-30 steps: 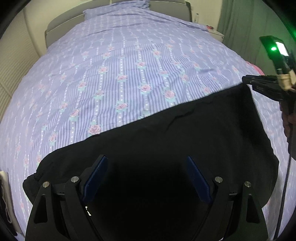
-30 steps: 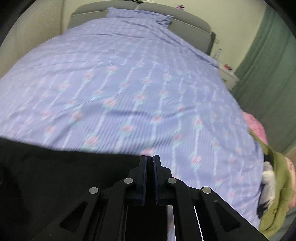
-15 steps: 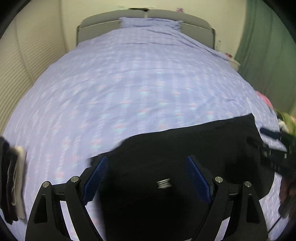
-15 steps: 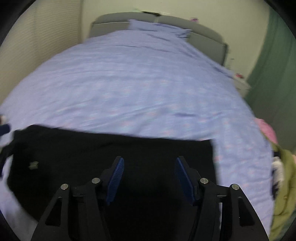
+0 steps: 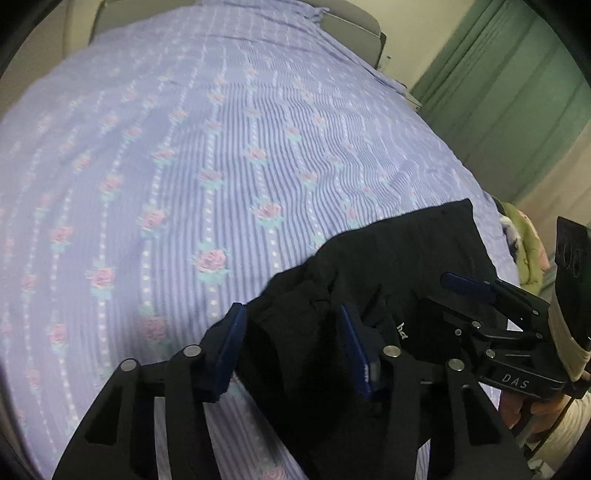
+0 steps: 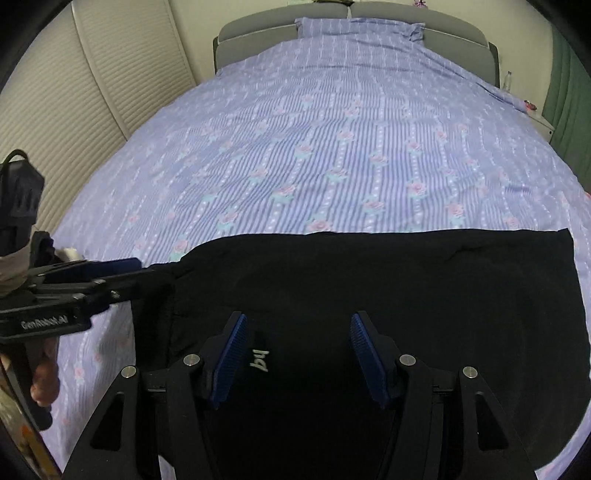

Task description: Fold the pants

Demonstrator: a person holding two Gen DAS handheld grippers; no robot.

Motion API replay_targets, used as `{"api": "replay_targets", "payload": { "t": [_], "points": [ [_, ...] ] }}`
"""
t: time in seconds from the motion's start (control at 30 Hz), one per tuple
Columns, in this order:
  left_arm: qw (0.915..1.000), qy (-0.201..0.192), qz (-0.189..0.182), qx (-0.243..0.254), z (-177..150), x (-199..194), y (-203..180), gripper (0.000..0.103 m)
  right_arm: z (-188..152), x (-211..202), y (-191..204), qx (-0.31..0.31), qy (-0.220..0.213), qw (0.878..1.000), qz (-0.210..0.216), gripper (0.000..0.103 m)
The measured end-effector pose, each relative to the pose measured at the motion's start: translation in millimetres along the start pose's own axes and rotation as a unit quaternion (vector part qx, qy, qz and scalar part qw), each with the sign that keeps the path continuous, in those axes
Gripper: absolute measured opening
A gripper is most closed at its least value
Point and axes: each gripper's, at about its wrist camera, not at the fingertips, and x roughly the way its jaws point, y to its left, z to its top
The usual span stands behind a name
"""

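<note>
Black pants (image 6: 388, 288) lie folded flat across the near part of the bed, with a small white logo (image 6: 260, 360) near me. My right gripper (image 6: 297, 347) is open above the pants, with the logo between its blue pads. My left gripper (image 5: 291, 339) is open at the pants' bunched left end (image 5: 314, 306), fabric between its pads. It also shows in the right wrist view (image 6: 122, 271), at the pants' left edge. The right gripper shows open in the left wrist view (image 5: 454, 295).
The bed has a lilac striped cover with pink roses (image 6: 351, 147) and a grey headboard (image 6: 258, 22). A pile of green and pink clothes (image 5: 524, 251) lies at the bed's right side. Green curtains (image 5: 517, 92) hang right; a slatted wardrobe (image 6: 74, 85) stands left.
The right gripper opened and let go of the pants' corner. Both grippers pulled back. The left gripper swung to the pants' left end, where the fabric now bunches between its pads.
</note>
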Motion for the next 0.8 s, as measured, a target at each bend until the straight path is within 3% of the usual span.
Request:
{"api": "replay_targets", "payload": {
  "t": [0.23, 0.47, 0.53, 0.63, 0.73, 0.8],
  "points": [
    [0.9995, -0.005, 0.002, -0.031, -6, 1, 9, 0.019, 5, 2, 9, 0.01, 0.01, 1.0, -0.007, 0.059],
    [0.9979, -0.02, 0.016, -0.06, -6, -5, 28, 0.017, 18, 13, 30, 0.001, 0.009, 1.0, 0.009, 0.059],
    [0.9977, -0.005, 0.022, -0.064, -5, 2, 32, 0.02, 19, 14, 33, -0.009, 0.005, 1.0, 0.008, 0.059],
    [0.9959, -0.004, 0.067, -0.06, -4, -1, 29, 0.05, 19, 11, 33, -0.021, 0.003, 1.0, -0.005, 0.059],
    [0.9868, -0.05, 0.153, -0.019, -6, -37, 9, 0.061, 12, -9, 23, -0.023, -0.012, 0.999, -0.019, 0.059],
    [0.9831, -0.068, 0.169, 0.016, -11, -58, -11, 0.065, 4, -28, 12, -0.019, -0.024, 0.999, -0.021, 0.059]
  ]
}}
